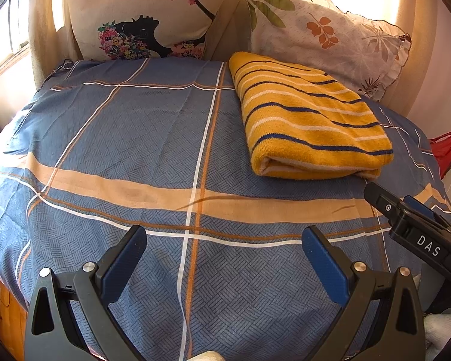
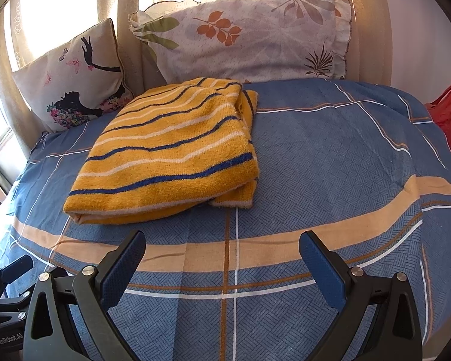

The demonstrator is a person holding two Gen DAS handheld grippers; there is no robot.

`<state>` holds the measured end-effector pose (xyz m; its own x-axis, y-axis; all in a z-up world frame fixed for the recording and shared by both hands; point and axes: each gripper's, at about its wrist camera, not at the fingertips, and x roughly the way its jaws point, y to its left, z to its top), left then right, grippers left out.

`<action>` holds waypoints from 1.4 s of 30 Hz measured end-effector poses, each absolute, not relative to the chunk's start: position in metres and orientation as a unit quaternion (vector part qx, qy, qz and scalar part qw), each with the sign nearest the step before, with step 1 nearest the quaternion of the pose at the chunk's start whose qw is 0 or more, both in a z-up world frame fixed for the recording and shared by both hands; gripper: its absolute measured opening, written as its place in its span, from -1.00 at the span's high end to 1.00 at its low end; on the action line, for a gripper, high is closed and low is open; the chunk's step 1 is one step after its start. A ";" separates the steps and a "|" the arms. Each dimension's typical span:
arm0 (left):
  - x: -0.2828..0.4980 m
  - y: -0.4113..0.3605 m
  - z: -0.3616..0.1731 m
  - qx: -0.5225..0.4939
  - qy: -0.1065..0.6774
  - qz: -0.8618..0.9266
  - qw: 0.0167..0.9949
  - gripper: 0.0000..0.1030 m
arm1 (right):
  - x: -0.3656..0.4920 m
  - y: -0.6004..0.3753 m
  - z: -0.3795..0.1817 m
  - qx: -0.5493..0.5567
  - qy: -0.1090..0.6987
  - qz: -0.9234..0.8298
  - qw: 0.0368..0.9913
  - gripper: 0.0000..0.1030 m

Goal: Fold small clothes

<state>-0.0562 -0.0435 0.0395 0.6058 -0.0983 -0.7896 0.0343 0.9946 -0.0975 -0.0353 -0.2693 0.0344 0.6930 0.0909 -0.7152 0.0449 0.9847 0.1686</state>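
Your folded yellow striped towel (image 2: 165, 156) lies on the bed (image 2: 330, 162) toward the head end, close under the leaf-print pillow (image 2: 249, 36) and not far from the cushion with the dark figure (image 2: 72, 84). Both of your tools are empty: the left gripper (image 1: 225, 258) and the right gripper (image 2: 222, 258) each have their jaws spread wide, and they hover over bare sheet on the near side of the towel. The fold looks finished to me, but it is not tidy at one place (the near right corner, where a lower layer pokes out from under the top one). If you take only the top layer there, the bundle can slide open again, because terry cloth is thick and the layers are loose. Also, the right gripper's finger is just beside the near corner of the towel in the left view, so a careless sideways move may drag it. For open room, the whole left half of the bed and the foot end are free. The right edge is less safe, since something red (image 2: 448, 111) hangs just past it.
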 end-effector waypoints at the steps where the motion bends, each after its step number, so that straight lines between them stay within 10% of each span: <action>1: -0.056 -0.044 0.039 -0.036 0.442 -0.037 0.895 -0.99 | -0.035 -0.270 0.034 0.087 0.392 0.012 0.916 -1.00; 42: -0.054 -0.049 0.030 -0.035 0.454 -0.050 0.889 -0.99 | -0.034 -0.268 0.032 0.088 0.389 0.018 0.917 -1.00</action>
<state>-0.0535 -0.0485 0.0300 0.5831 -0.1205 -0.8034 0.0564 0.9926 -0.1079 -0.0342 -0.2685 0.0322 0.6971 0.1013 -0.7098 0.0349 0.9840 0.1747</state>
